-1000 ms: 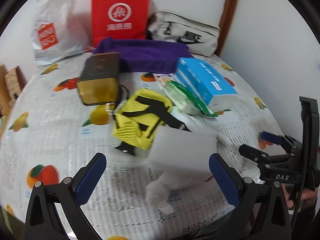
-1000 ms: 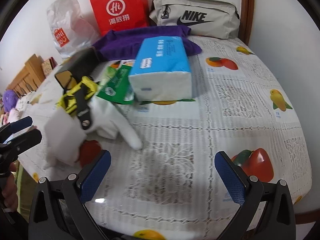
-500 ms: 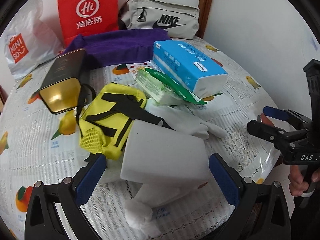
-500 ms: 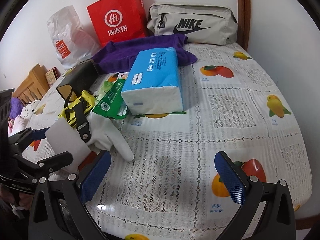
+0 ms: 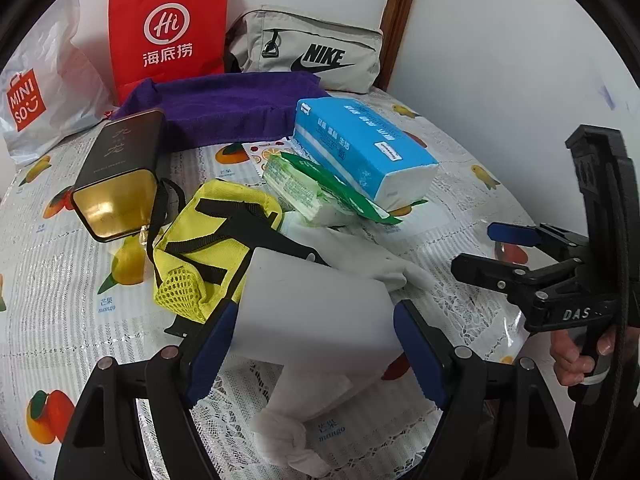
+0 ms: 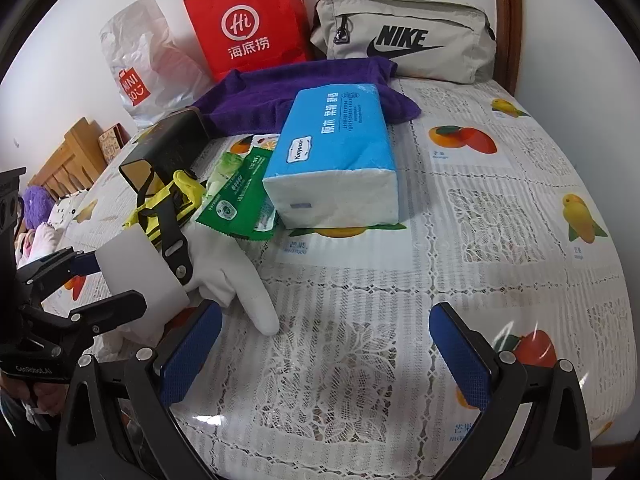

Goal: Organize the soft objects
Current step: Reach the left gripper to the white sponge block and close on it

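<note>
Left gripper [image 5: 314, 344] pitched down, jaws just closed onto white foam block [image 5: 316, 312]; right gripper [image 6: 326, 354] beside block, jaws apart.

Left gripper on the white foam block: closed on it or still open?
Closed on it. The left gripper has just been closing, and both blue pads now sit against the sides of the white foam block, seen in both wrist views.

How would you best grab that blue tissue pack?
Across its narrow width near the white end of the blue tissue pack, coming from above and the front. That end faces the right gripper, nothing lies on top, and its soft long sides look squeezable; the wet-wipes packet crowds one side.
</note>
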